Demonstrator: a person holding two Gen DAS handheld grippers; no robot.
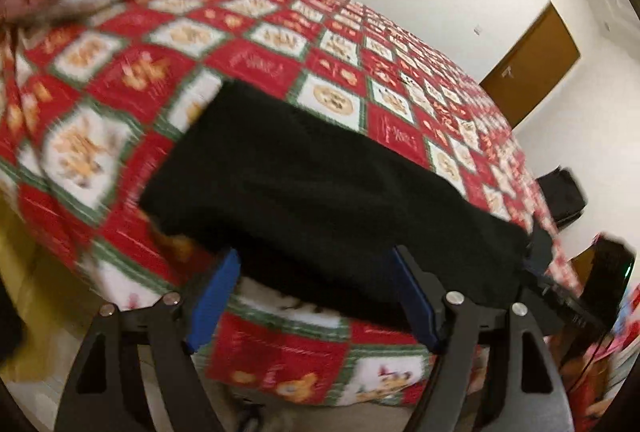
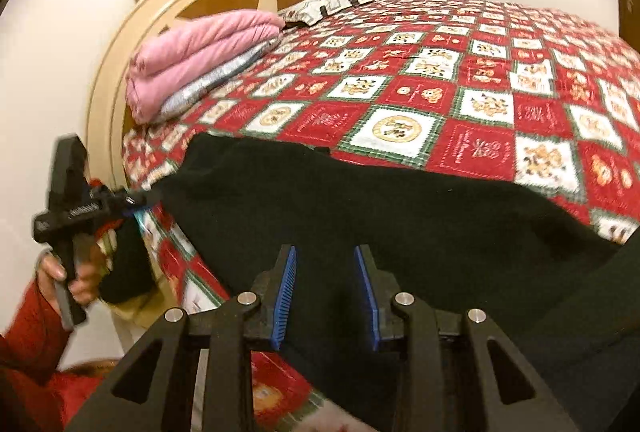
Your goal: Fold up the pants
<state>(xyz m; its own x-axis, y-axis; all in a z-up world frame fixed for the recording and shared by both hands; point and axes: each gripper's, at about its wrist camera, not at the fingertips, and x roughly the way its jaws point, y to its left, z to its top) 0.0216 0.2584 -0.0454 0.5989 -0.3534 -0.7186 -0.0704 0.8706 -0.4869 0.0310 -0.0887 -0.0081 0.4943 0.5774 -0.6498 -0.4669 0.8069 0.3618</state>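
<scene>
Right wrist view: one pair of black pants point(image 2: 360, 199) lies folded along the near edge of the checkered bedspread point(image 2: 460, 79). Both grippers, left point(image 1: 316, 296) and right point(image 2: 326, 296), stand open, gripping nothing. Two folded blankets point(image 2: 200, 59) sit stacked near the headboard point(image 2: 132, 43).

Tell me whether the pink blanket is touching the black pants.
Apart. In the right wrist view, the pink blanket sits by the headboard, with a stretch of bare red checked bedspread separating it from the black pants.

Open room: the red, white and green checked quilt on the bed point(image 2: 480, 79) lies bare beyond the black pants point(image 2: 360, 199).
Obstacles: folded pink blanket stack point(image 2: 200, 51) at the cream wooden headboard point(image 2: 120, 71).
</scene>
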